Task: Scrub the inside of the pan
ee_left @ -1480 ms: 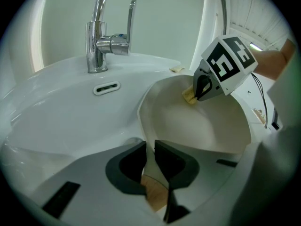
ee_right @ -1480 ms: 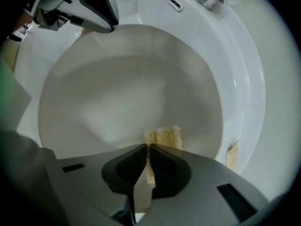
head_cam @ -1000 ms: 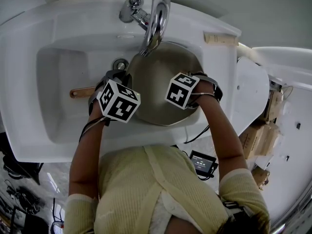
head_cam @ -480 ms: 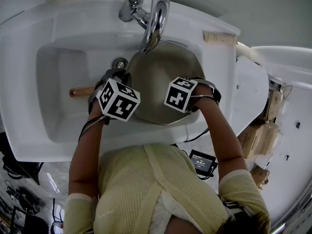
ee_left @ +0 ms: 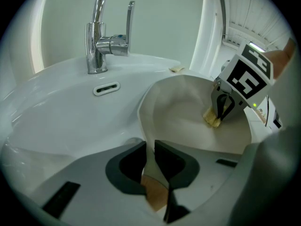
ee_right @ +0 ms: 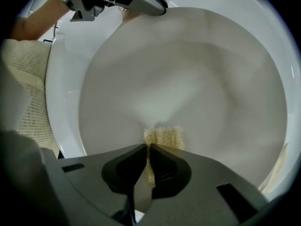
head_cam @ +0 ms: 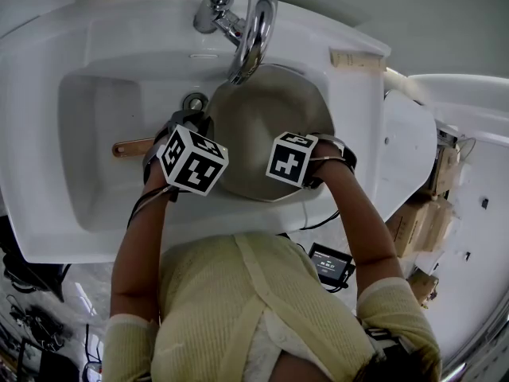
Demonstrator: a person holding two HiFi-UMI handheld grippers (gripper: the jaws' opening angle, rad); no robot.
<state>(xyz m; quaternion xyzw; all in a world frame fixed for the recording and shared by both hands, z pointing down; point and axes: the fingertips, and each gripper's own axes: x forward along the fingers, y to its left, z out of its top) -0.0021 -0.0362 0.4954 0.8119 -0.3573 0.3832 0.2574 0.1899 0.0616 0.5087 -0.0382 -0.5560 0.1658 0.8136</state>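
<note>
Head view: pan (head_cam: 262, 118) sits tilted in sink (head_cam: 87, 213) basin, under faucet (head_cam: 253, 30) at 12 o'clock. Its wooden handle (head_cam: 132, 148) points to 9 o'clock. I see my left tool (ee_left: 151, 160) pinching pan rim beside handle. My right tool (ee_right: 148, 161) is clamped on yellow scrub pad (ee_right: 165, 136). Pad presses on pan's inner wall, at 6 o'clock in right gripper view.

Overhead plus two close views of pan (head_cam: 262, 126)
</note>
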